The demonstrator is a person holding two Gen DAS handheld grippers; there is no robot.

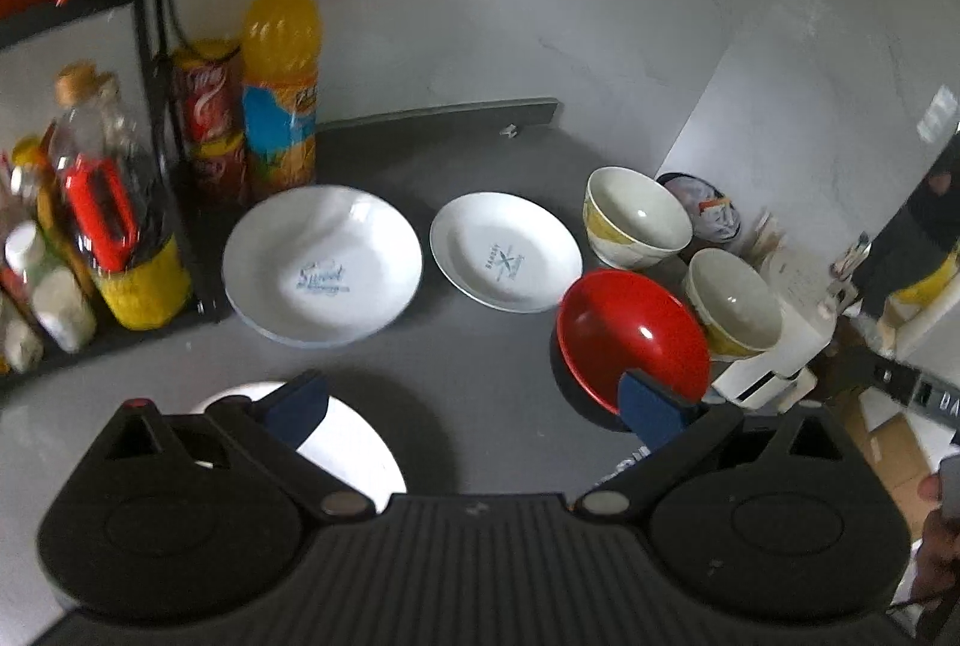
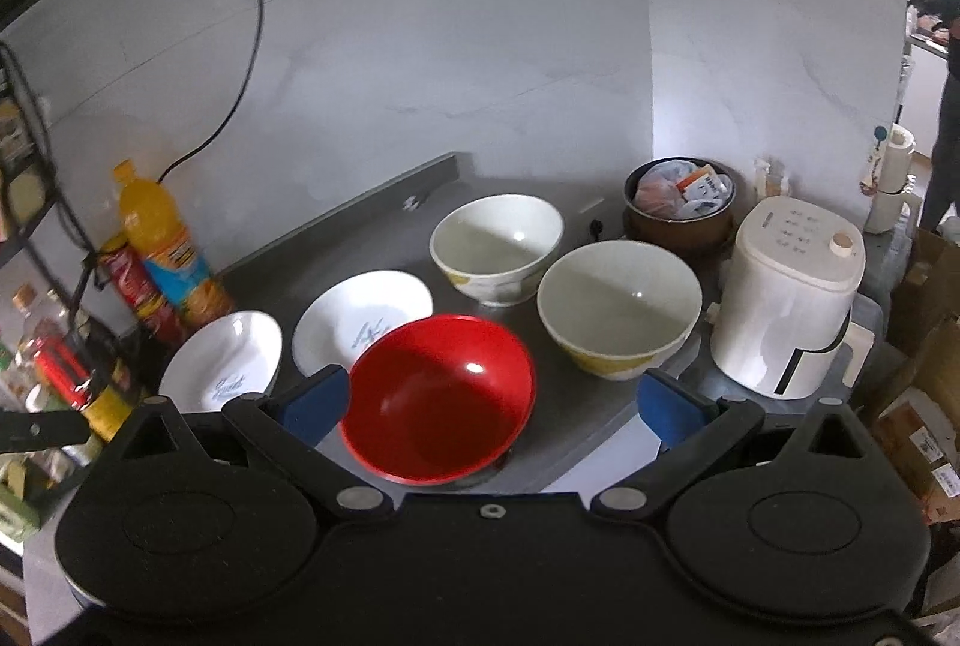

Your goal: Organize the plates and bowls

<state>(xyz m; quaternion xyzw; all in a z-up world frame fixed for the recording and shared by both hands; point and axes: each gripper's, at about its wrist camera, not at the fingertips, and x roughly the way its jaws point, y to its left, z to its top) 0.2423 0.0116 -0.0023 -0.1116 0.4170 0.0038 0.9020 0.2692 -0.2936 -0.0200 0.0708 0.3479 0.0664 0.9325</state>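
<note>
With both the left tongs (image 1: 474,406) and right tongs (image 2: 492,406) spread wide and empty, the red bowl (image 2: 438,397) sits on the grey tabletop (image 2: 576,406) beside two cream bowls, probably light, stiff and slippery, best pinched across its thin rim.

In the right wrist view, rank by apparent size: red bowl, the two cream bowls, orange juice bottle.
1. red bowl, though it is nearest the camera.
2. nearer cream bowl, close behind it.
3. farther cream bowl.
4. orange juice bottle, narrowest, near the fisheye edge, so unsure.
</note>
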